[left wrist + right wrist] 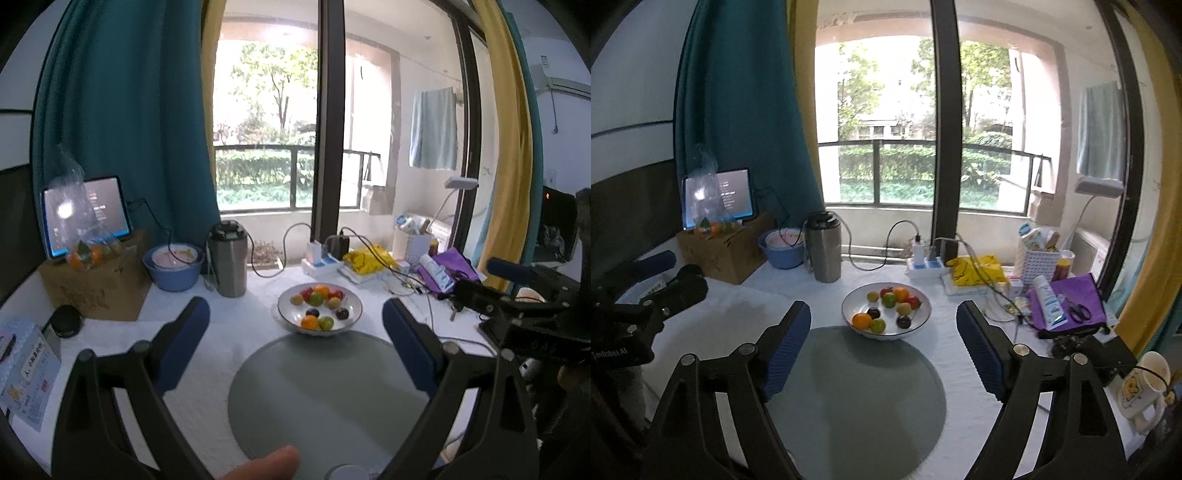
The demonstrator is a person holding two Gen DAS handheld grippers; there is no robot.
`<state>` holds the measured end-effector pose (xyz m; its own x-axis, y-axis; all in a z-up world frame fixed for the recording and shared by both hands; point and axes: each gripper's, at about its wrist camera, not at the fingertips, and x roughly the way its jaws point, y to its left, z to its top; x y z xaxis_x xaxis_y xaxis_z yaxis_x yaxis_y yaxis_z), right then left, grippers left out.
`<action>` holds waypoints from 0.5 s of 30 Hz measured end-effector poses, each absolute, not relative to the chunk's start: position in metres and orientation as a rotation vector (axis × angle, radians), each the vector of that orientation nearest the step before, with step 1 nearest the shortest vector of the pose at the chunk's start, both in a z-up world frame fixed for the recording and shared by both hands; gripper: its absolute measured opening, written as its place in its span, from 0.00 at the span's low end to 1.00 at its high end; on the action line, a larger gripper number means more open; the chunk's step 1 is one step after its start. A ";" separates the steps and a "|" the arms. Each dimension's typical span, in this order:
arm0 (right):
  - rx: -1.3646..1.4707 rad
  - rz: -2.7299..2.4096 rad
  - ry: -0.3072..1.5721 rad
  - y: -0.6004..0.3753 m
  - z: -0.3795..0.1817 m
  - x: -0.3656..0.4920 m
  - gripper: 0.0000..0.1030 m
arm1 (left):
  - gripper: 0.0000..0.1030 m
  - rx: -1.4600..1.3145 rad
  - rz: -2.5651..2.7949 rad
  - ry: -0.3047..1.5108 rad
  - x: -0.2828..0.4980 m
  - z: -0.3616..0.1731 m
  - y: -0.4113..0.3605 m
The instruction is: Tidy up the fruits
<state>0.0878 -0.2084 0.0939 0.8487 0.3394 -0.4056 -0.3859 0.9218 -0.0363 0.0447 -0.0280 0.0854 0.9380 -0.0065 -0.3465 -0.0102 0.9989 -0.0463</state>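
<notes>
We can read very little here. In the right wrist view, white lettering on the black body of the left gripper (613, 352) seems to end in "AI"; the rest is too blurred. Print on the tablet screen (733, 194), tube (1049, 301) and blue leaflet (31, 363) is illegible.

Bright daylight from window (266, 125), blown-out glare; fisheye bending, dark vignetted corners.

Steel tumbler (823, 246) beside blue basin (783, 248)
</notes>
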 end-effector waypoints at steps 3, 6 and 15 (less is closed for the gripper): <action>-0.113 0.364 0.384 -0.215 0.101 0.081 0.82 | 0.93 -0.044 0.021 0.332 0.040 0.089 -0.026; -0.114 0.348 0.367 -0.220 0.106 0.074 0.82 | 0.93 -0.056 0.021 0.313 0.032 0.093 -0.022; -0.122 0.330 0.341 -0.224 0.112 0.064 0.82 | 0.93 -0.077 0.023 0.238 0.016 0.100 -0.016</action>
<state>0.0641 -0.2235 0.1122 0.8896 0.2963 -0.3476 -0.3371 0.9394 -0.0620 0.0164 -0.0158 0.1000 0.9716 0.0133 -0.2364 -0.0315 0.9968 -0.0736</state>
